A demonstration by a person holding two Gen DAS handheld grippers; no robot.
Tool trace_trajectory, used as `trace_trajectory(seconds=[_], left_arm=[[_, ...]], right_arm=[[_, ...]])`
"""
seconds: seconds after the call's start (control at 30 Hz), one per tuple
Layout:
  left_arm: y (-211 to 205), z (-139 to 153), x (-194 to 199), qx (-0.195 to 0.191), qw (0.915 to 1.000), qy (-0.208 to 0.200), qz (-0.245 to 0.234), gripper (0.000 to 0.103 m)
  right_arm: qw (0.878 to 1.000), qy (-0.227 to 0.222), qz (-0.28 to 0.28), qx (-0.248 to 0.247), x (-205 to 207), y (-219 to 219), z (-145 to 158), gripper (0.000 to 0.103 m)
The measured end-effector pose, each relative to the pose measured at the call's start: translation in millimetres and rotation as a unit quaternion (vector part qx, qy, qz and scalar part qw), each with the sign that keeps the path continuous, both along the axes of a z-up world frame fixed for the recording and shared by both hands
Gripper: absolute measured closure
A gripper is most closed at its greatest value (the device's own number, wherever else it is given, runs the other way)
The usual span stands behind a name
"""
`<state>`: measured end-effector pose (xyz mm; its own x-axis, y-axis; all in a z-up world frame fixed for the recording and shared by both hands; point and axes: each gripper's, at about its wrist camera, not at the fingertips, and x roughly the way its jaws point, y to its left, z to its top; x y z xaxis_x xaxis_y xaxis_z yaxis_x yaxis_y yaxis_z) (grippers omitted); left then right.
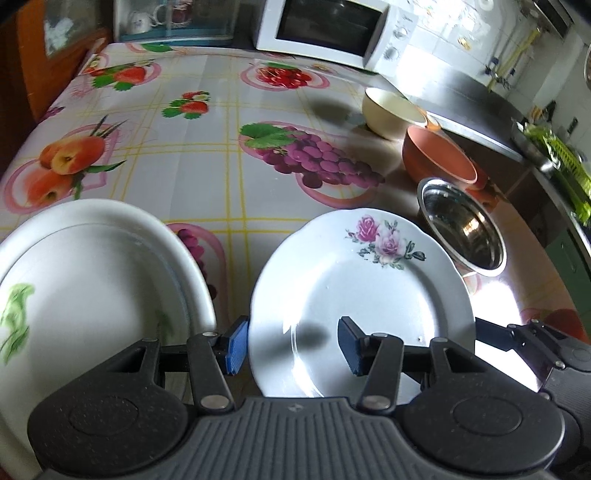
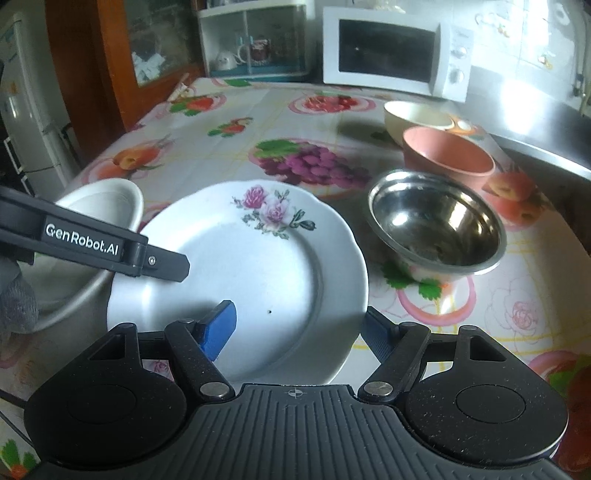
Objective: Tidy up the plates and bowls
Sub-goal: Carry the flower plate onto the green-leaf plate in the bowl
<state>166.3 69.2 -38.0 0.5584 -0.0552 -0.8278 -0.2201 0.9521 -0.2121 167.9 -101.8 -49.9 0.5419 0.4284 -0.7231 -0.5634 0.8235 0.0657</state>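
Note:
A white plate with pink roses [image 1: 354, 280] [image 2: 236, 258] lies on the fruit-print tablecloth. My left gripper [image 1: 291, 347] is open and straddles the plate's left rim: one blue pad is off the edge, the other over the plate. One of its black fingers [image 2: 162, 264] reaches over the plate. My right gripper [image 2: 297, 330] is open around the plate's near right rim. To the left sits a deep white plate with a green motif [image 1: 92, 288] [image 2: 96, 206]. A steel bowl [image 1: 461, 225] [image 2: 436, 225], a terracotta bowl [image 1: 439, 155] [image 2: 447, 155] and a cream bowl [image 1: 391, 110] [image 2: 413, 118] line the right side.
A white microwave [image 1: 332, 29] [image 2: 391, 55] and a cabinet with cups [image 2: 255, 44] stand at the table's far end. A steel counter [image 1: 480, 99] runs along the right edge, with a green rack [image 1: 565, 177] on it. A wooden cupboard [image 2: 110, 66] stands at the far left.

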Motion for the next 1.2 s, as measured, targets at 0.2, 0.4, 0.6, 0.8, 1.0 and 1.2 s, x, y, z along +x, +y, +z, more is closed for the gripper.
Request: trace_trajectory(seconds=[0.2,0.4,0.6,0.8,1.0,1.2], left_arm=[[11,16,-21,-0.016,0.9995,-0.015,0.025,0.052],[25,31,-41,-0.016,0.9982,-0.034,0.047,0.052],[52,38,-60,-0.022,0.9955,-0.04,0.083,0.052],[87,38,-79,-0.02,0.9913,-0.037,0.124,0.052],[120,30,-91,-0.023,0.9869,-0.025,0.158,0.052],[140,19,-94,-0.029,0.9841,-0.012,0.175,0.052]], right_arm=[[1.0,-0.02,0.014,0.007,-8,10,17,0.028],[0.999,-0.031,0.036,0.012,-14,29,26,0.028],[0.997,-0.033,0.075,0.014,-20,62,31,0.028],[0.993,-0.027,0.115,0.012,-25,101,29,0.028],[0.99,-0.018,0.143,0.003,-27,132,23,0.028],[0.987,-0.009,0.159,-0.01,-27,152,15,0.028]])
